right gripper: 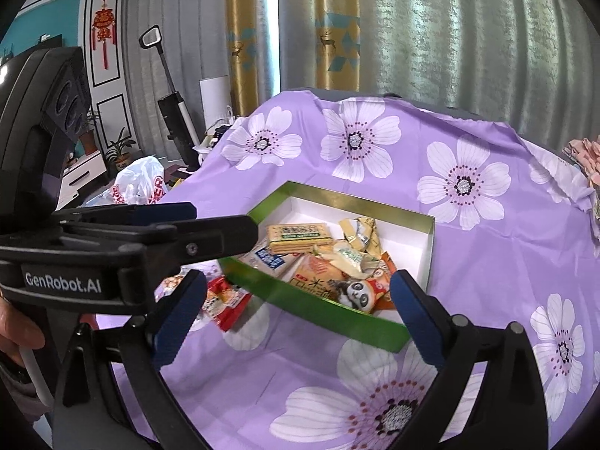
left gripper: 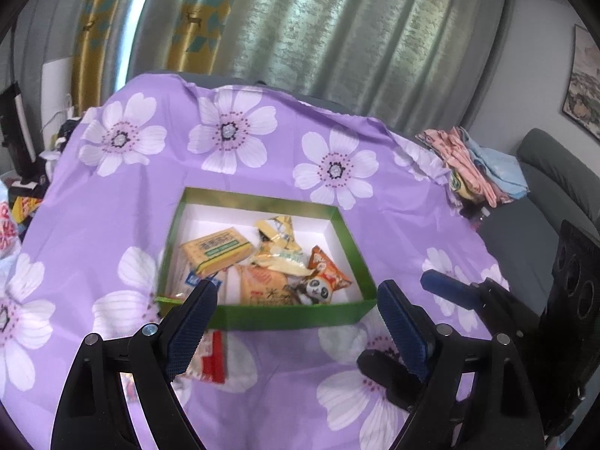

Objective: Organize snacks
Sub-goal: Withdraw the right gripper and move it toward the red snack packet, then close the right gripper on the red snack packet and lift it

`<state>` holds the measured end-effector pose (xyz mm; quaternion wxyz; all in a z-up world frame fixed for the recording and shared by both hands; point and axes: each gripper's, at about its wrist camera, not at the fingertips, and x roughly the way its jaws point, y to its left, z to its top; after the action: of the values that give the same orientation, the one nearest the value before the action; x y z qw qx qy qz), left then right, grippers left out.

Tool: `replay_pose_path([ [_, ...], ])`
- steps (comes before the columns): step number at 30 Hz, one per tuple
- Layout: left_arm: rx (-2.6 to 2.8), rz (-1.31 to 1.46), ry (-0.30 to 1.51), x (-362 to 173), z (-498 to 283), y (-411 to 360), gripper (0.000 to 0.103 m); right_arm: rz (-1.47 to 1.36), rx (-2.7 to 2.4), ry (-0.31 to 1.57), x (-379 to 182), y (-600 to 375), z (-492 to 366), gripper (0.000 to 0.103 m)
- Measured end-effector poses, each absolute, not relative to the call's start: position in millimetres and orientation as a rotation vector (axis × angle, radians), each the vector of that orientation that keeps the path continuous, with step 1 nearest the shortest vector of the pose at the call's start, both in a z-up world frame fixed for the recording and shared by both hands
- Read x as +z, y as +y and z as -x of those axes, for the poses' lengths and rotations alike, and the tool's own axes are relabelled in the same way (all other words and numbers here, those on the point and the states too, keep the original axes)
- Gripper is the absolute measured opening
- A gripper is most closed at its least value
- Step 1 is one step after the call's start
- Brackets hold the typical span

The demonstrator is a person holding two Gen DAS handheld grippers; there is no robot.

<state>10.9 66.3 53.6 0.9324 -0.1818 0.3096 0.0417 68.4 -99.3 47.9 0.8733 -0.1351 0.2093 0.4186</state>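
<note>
**Left wrist view — snack box part-filled, loose packets outside**

Left wrist view, items by descending size:

1. Purple floral cloth (left gripper: 232, 172) — thin, glossy fabric, creased at its far edge, draped over the table.
2. Green box (left gripper: 348, 240) — shallow cardboard tray, shiny green walls, white floor, resting on the cloth.
3. Left gripper (left gripper: 296, 322) — jaws spread wide, holding nothing, poised over the box's near wall. Right gripper (right gripper: 300, 311) likewise wide and empty, just beside it.
4. Cracker pack (left gripper: 215, 249) — flat, firm rectangle in yellow wrap, inside the box at left.
5. Panda packet (left gripper: 318, 285) — crinkly orange foil pouch at the near right of the box, among other soft wrappers.
6. Red-and-white packet (left gripper: 210, 360) — small, blurred, lying on the cloth just outside the near wall, beneath the left finger.

Handling note: the outside packet is probably the next pick — approach low, pinch its flat body rather than a slippery edge, lift clear of the green wall before release.
</note>
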Motion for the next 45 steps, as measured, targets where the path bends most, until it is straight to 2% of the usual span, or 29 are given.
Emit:
replay_pose_path([
  [14,0.21,0.468,0.667,14,52,108,0.087,0.32,0.92,0.495,27,-85,-39,0.099],
  [24,0.286,0.617,0.728,-48,93,141,0.087,0.312,0.981,0.625,-17,-77,-43,0.099],
  [29,0.246,0.661,0.714,-59,100,141,0.087,0.262,1.024,0.709,-42,-76,-47,0.099],
  [37,0.102,0.582,0.704,-34,51,124,0.087,0.205,1.033,0.756,-56,-67,-59,0.096],
  [41,0.067,0.544,0.822,-38,-1,120,0.087,0.207,1.054,0.754,-57,-56,-64,0.091],
  [45,0.102,0.517,0.94,-49,-34,123,0.087,0.206,1.074,0.76,-59,-44,-69,0.09],
])
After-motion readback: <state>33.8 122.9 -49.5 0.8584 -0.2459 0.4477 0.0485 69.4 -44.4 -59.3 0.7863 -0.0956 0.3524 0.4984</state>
